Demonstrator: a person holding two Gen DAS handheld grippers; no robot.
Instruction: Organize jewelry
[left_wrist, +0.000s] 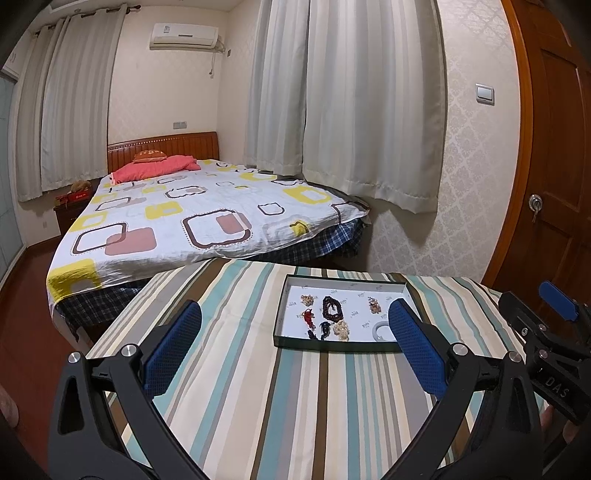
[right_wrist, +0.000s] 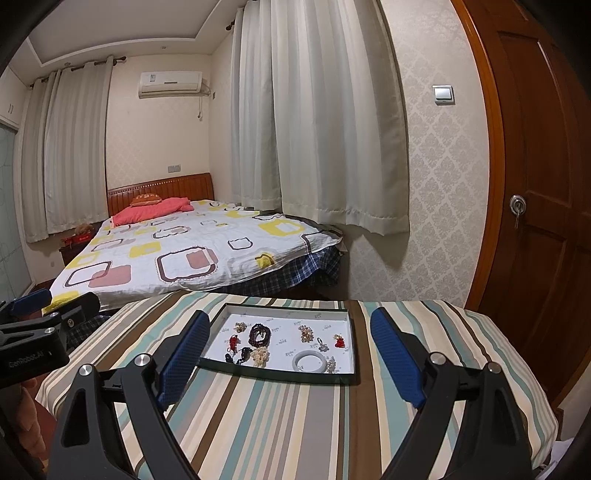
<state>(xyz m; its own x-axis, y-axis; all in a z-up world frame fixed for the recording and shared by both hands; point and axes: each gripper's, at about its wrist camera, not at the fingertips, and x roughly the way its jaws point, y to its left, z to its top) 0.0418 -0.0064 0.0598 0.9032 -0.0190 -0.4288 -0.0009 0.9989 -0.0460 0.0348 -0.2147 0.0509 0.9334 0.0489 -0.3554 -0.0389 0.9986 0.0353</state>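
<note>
Lying loose inside a shallow dark-rimmed rectangular tray with a white floor (right_wrist: 218, 325) are the jewelry pieces: a dark brown beaded bracelet (right_wrist: 259, 334) near the middle, a pale jade-like bangle (right_wrist: 309, 362) toward the near edge, a small red knotted ornament (right_wrist: 233, 341) to the left, a cream cluster of beads (right_wrist: 259, 356) just beside the dark string of beads (right_wrist: 240, 357), and a small red charm (right_wrist: 338, 342) to the right. None of them is touched by either tool. The tray sits on a table covered by a striped cloth in teal, brown, grey and cream (right_wrist: 295, 424), toward its far edge.

The right gripper (right_wrist: 290, 360), black with blue padded fingers (right_wrist: 183, 356), hovers above the cloth with its jaws spread wide and nothing between them; the tray appears in the gap beyond. The left gripper (left_wrist: 293, 349) is likewise spread wide and empty, off to the tray's left side.

Beyond the table stands a bed with a white patterned sheet (right_wrist: 192, 243), pale curtains (right_wrist: 317, 129) and a brown wooden door (right_wrist: 535, 184).
</note>
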